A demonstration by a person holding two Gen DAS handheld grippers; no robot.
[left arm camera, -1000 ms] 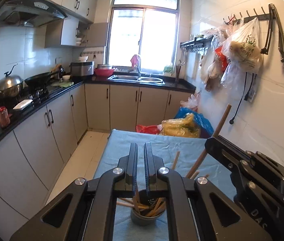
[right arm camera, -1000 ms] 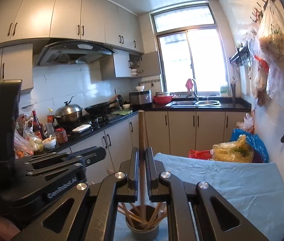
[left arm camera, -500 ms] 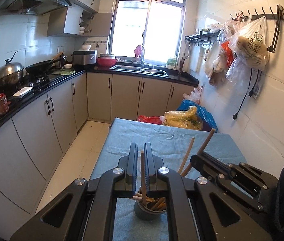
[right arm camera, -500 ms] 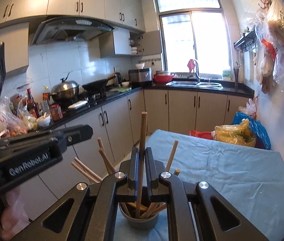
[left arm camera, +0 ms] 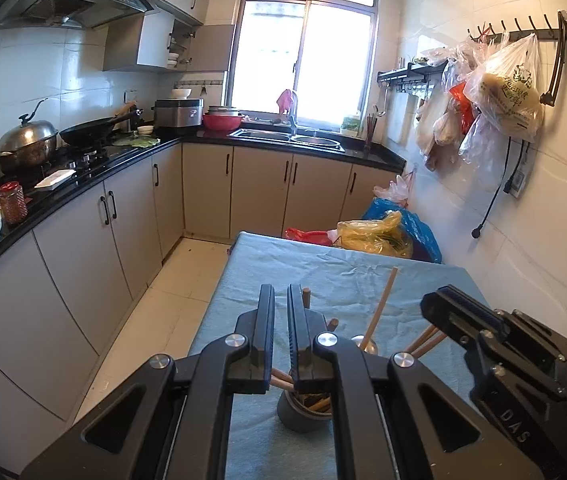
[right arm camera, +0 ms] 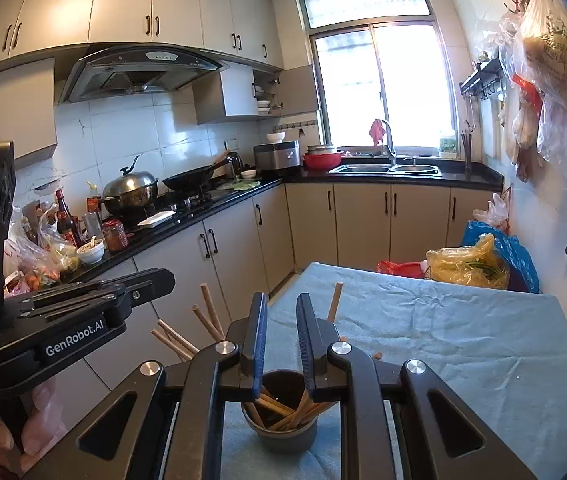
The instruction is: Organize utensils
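Wooden chopsticks [right arm camera: 283, 410] leaned in a dark cup [right arm camera: 285, 436] on the blue-clothed table [right arm camera: 463, 344], directly below both grippers, where the right gripper [right arm camera: 281, 340] was spreading its jaws with nothing between them while the left gripper [left arm camera: 281, 332] stayed pressed together, empty.

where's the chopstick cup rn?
In both wrist views the chopstick cup stands on the blue tablecloth at the near end, directly below each claw.
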